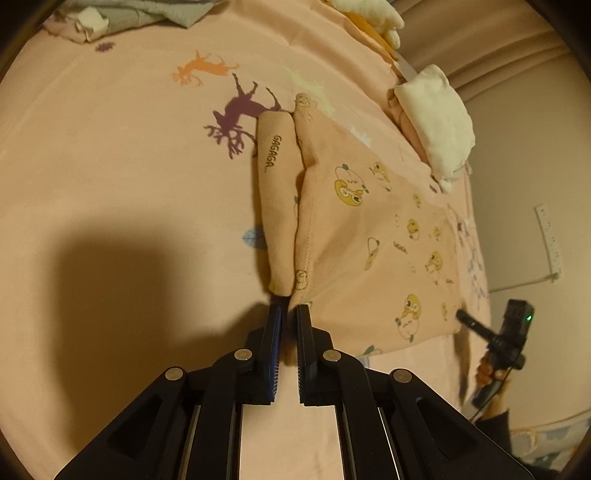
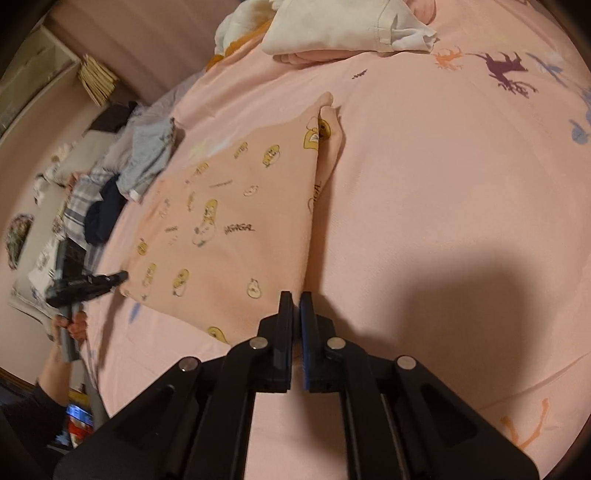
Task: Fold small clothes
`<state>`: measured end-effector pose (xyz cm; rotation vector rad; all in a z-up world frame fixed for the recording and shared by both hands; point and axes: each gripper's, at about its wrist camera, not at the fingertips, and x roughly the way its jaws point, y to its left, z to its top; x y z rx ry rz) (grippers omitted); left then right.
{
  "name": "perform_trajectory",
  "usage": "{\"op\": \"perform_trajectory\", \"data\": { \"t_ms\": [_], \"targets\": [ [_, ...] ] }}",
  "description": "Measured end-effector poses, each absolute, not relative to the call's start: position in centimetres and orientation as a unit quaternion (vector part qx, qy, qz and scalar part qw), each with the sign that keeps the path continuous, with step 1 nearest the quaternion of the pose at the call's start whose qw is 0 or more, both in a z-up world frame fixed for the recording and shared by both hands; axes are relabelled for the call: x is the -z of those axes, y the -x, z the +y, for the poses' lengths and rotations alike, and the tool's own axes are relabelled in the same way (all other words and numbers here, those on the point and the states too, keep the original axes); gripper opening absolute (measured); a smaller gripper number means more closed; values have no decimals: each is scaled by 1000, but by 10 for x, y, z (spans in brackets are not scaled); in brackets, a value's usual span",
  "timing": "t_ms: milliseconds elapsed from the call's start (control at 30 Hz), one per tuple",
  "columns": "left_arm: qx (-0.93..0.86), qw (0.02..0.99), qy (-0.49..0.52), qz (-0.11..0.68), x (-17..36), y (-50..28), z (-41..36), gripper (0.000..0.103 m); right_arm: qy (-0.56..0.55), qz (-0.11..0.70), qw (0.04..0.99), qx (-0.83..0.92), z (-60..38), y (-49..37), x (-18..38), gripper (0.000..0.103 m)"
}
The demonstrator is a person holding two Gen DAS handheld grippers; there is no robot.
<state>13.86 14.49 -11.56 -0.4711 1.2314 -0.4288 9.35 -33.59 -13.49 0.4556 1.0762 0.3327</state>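
A small peach garment with yellow cartoon prints lies on the pink bedsheet, one side folded over along a lifted edge. My left gripper is shut on the near corner of that folded edge. In the right wrist view the same garment lies ahead on the left, and my right gripper is shut on its other near corner. Each gripper shows at the edge of the other's view: the right one beyond the garment, the left one at the left.
Folded cream and pink clothes are stacked at the bed's far edge, also in the right wrist view. Grey clothes lie at the top left. Blue and striped clothes lie along the bed's left side.
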Motion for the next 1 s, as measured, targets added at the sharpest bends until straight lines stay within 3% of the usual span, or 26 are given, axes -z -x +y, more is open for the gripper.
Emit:
{"op": "perform_trajectory", "data": {
  "t_ms": [67, 267, 667, 933, 1000],
  "targets": [
    [190, 779, 202, 563, 108, -136, 147, 1, -196, 497, 836, -124, -339, -94, 124, 15],
    [199, 813, 151, 526, 79, -136, 119, 1, -179, 446, 860, -174, -313, -102, 90, 15],
    [248, 802, 4, 543, 120, -132, 8, 1, -65, 500, 827, -251, -195, -125, 128, 14],
    [256, 797, 46, 545, 116, -102, 42, 1, -54, 531, 805, -258, -204, -93, 135, 10],
    [243, 801, 67, 543, 111, -98, 52, 4, -63, 530, 803, -263, -207, -91, 128, 17]
  ]
}}
